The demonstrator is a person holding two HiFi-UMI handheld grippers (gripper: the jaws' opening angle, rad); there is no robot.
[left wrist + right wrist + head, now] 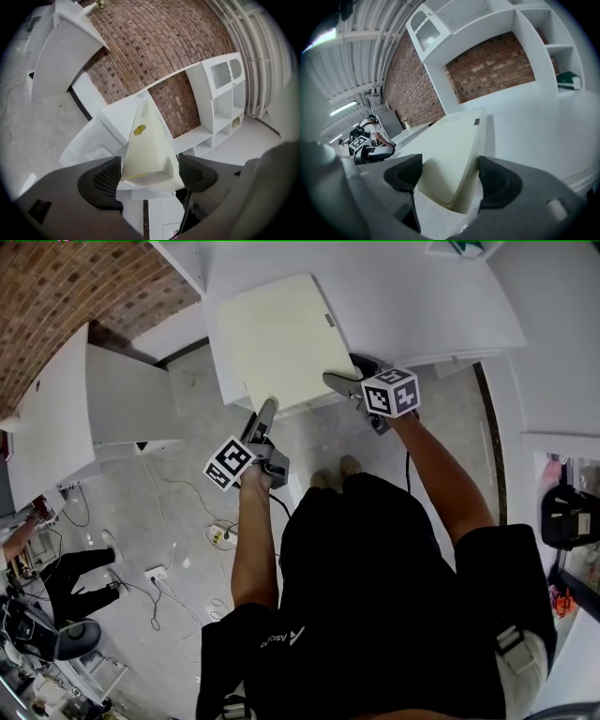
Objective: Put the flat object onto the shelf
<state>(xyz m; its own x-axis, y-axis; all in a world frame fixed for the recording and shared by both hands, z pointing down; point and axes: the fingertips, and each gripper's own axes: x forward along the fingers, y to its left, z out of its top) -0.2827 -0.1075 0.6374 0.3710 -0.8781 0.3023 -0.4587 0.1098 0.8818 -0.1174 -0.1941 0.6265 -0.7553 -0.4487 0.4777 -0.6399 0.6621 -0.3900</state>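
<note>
Closest in, both grippers are open. The left gripper [149,177] has its pads spread wide, and a corner of the cream board [277,338] pokes in between them, not squeezed as far as I can see. Same deal with the right gripper [450,177] at the board's other near corner: jaws wide, the corner sitting in the gap, right pad just beside the board's edge.

The board itself lies flat on the wide white shelf [441,306]. Its near edge is right around the shelf's front lip, and the rest reaches back over the shelf. There's a small round yellow sticker [139,130] on the part the left gripper view looks at.

Behind the shelf is a brick wall [492,70]. White cubbies [562,61] stand off to the right, one holding something green [568,80].
</note>
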